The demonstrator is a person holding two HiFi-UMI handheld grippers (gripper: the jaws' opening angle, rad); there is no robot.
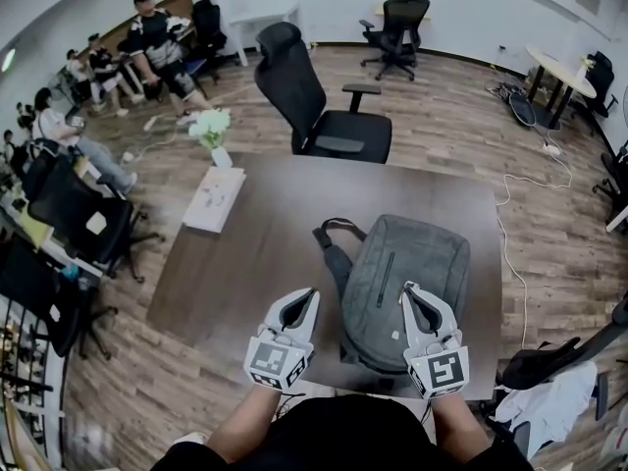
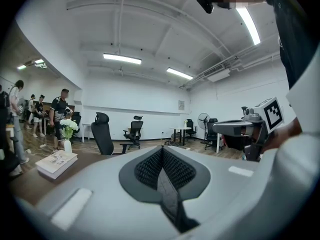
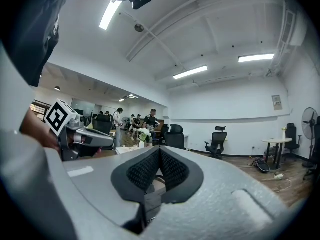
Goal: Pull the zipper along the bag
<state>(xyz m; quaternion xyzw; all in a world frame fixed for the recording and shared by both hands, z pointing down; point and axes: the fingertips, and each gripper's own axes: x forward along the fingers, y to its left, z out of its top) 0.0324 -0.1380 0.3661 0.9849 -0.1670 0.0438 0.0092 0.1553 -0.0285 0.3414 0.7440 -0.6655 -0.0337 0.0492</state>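
Lying flat on brown table (image 1: pixel 245 263), grey backpack (image 1: pixel 432 253), left claw (image 1: pixel 310 293) beside it, right claw (image 1: pixel 409 288) above it, both closed (empty)

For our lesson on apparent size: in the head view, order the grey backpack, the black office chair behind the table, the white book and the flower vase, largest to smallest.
1. Grey backpack and black office chair: about alike; the chair stands farther off, so no ranking.
2. White book.
3. Flower vase.
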